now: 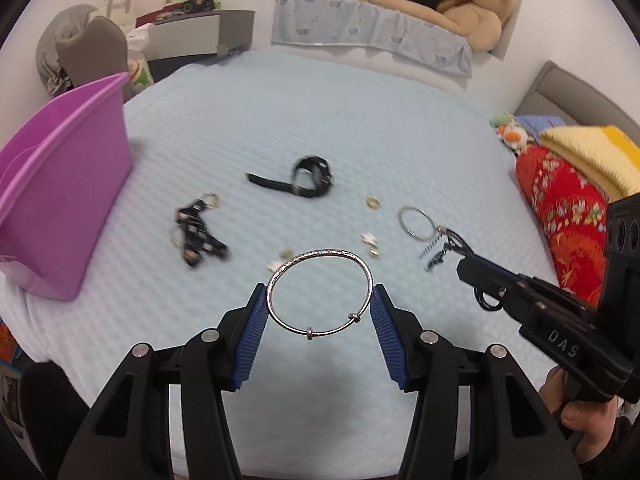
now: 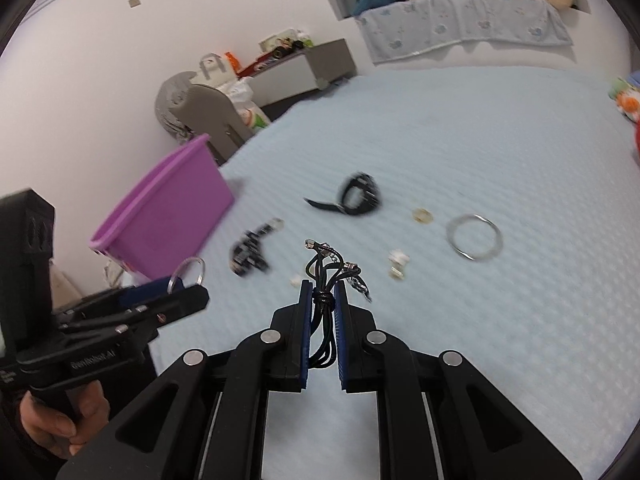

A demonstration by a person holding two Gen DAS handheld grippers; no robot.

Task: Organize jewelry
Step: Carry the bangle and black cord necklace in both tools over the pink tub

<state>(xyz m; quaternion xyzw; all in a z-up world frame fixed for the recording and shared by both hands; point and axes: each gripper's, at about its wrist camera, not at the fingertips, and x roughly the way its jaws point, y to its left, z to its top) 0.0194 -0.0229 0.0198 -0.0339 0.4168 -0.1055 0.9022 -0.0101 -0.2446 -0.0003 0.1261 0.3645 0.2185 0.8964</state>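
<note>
Your left gripper (image 1: 320, 304) lightly holds a silver bangle (image 1: 320, 291) between wide-set fingers; your right gripper (image 2: 323, 300) pinches a black cord necklace (image 2: 326, 276) above the bed (image 1: 360, 128). The bangle could slip if tilted before reaching the purple bin (image 1: 60, 184).

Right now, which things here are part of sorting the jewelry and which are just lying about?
Job: silver bangle in left gripper, black cord necklace in right gripper, purple bin, watch, silver ring.
Lying about: teddy bear, red pillow.
</note>
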